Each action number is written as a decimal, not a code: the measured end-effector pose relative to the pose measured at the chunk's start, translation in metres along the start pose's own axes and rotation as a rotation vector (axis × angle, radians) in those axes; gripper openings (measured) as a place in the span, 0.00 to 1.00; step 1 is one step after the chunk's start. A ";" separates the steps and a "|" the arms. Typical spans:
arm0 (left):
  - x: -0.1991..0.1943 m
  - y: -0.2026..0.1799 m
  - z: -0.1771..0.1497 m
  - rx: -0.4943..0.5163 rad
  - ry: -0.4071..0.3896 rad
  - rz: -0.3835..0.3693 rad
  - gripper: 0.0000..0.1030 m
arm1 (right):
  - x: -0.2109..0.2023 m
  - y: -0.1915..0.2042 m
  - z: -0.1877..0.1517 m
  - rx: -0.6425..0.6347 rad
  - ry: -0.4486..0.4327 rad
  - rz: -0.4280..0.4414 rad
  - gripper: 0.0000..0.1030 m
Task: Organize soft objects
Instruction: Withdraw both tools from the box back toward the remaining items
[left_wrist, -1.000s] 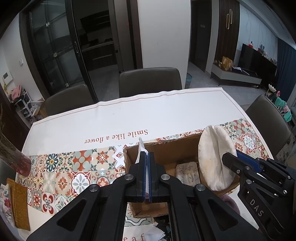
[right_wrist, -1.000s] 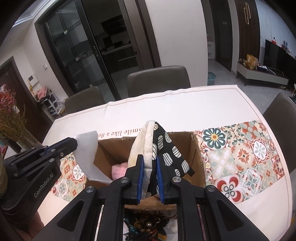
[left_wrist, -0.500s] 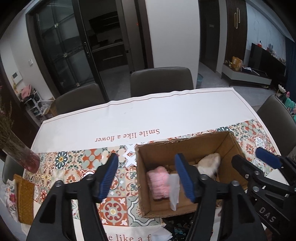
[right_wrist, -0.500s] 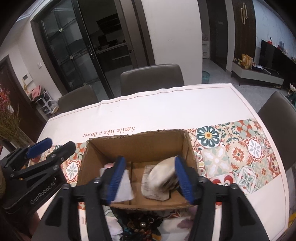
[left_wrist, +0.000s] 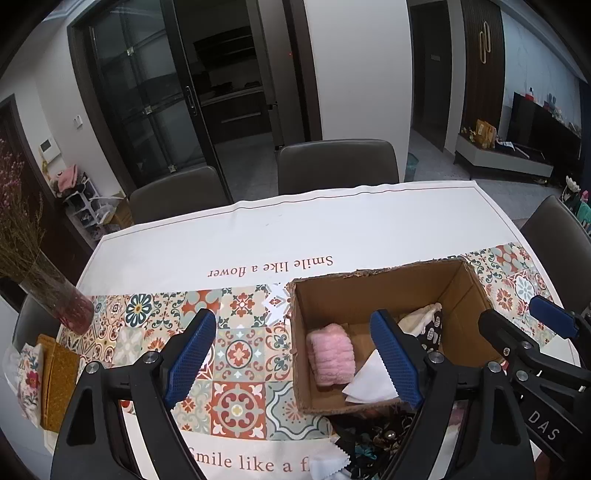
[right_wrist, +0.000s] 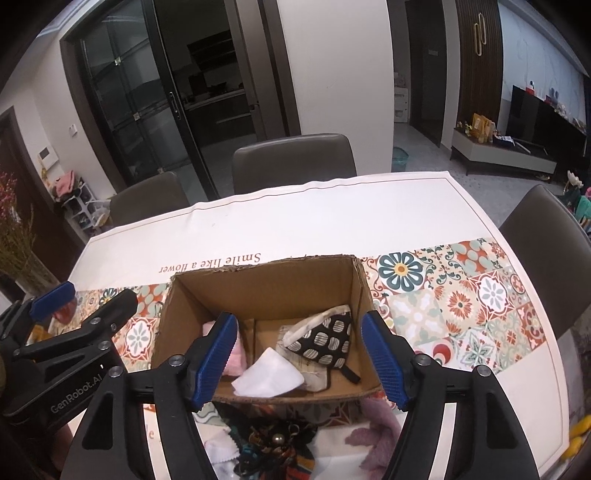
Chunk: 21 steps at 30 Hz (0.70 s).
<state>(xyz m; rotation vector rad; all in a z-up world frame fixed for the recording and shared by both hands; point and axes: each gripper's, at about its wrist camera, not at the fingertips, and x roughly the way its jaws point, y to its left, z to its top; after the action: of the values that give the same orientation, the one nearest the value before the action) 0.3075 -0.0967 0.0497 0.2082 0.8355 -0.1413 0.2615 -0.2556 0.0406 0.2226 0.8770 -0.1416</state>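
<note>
An open cardboard box (left_wrist: 369, 291) (right_wrist: 266, 288) stands on the tiled strip of the tablecloth. In it lie a pink rolled towel (left_wrist: 330, 358) (right_wrist: 236, 354), a white cloth (left_wrist: 369, 380) (right_wrist: 269, 373) and a cream pouch with a black spotted side (right_wrist: 325, 339) (left_wrist: 430, 328). My left gripper (left_wrist: 291, 314) hovers over the box's left edge, its jaws opening, nothing between them. My right gripper (right_wrist: 299, 317) hangs above the box's near side, jaws also opening and holding nothing. Each gripper shows at the edge of the other's view.
A heap of dark patterned fabrics (right_wrist: 273, 443), a mauve cloth (right_wrist: 376, 435) and a white zigzag-edged cloth (left_wrist: 328, 461) lie in front of the box. A vase of dried flowers (left_wrist: 55, 295) and folded yellow cloths (left_wrist: 55, 380) sit at the left. Chairs ring the table.
Both grippers went from shut to wide open. The white cloth left the left gripper and the cream spotted pouch left the right; both now lie in the box.
</note>
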 end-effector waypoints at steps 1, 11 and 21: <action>-0.002 0.001 -0.001 -0.002 0.000 0.000 0.85 | -0.002 0.001 -0.001 -0.003 -0.002 -0.003 0.69; -0.021 0.009 -0.016 -0.024 -0.007 0.008 0.88 | -0.023 0.006 -0.011 -0.019 -0.023 -0.040 0.69; -0.042 0.016 -0.033 -0.039 -0.021 0.009 0.90 | -0.044 0.012 -0.026 -0.029 -0.042 -0.043 0.69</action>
<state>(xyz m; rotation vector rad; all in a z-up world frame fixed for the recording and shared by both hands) 0.2596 -0.0715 0.0616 0.1740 0.8156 -0.1183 0.2163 -0.2363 0.0600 0.1733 0.8418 -0.1725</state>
